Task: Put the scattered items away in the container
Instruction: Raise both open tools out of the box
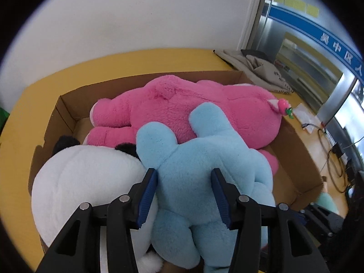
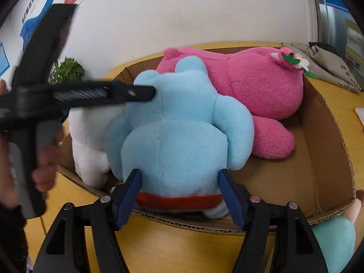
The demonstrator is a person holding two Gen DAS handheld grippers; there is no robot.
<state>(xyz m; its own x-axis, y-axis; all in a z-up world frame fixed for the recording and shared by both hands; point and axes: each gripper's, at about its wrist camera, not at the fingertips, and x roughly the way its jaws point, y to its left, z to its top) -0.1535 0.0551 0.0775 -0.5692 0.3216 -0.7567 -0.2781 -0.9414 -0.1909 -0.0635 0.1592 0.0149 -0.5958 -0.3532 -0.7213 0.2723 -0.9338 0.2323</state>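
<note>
My left gripper [image 1: 184, 182] sits low in the centre of the left wrist view, its blue pads spread wide on either side of the blue plush toy [image 1: 204, 182]; the pads press into the fur at both flanks, so I count it as holding the toy's upper body, though the jaws are far from closed. My right gripper [image 2: 180, 182] shows at the bottom centre of the right wrist view, likewise spread around the toy's lower end, where a red band [image 2: 179, 199] runs across it; both pads touch the fur there. The blue plush toy lies inside the cardboard box [image 1: 66, 111], in the middle of the frame, resting partly on the pink plush toy [image 1: 182, 104], which fills the far side of the box and wears a small strawberry ornament [image 1: 283, 105] at the right. A white plush toy [image 1: 86, 186] with black ears lies at the lower left of the left wrist view, just beside the blue one and touching it. In the right wrist view my left gripper reaches in from the left edge, its tip pushed into the blue toy's upper part, with my hand [image 2: 45, 159] on its handle; a green plant [image 2: 68, 69] stands behind it at the upper left. The box rests on a yellow table [image 2: 182, 248]; folded grey cloth [image 1: 261, 70] lies on the table at the upper right.
</note>
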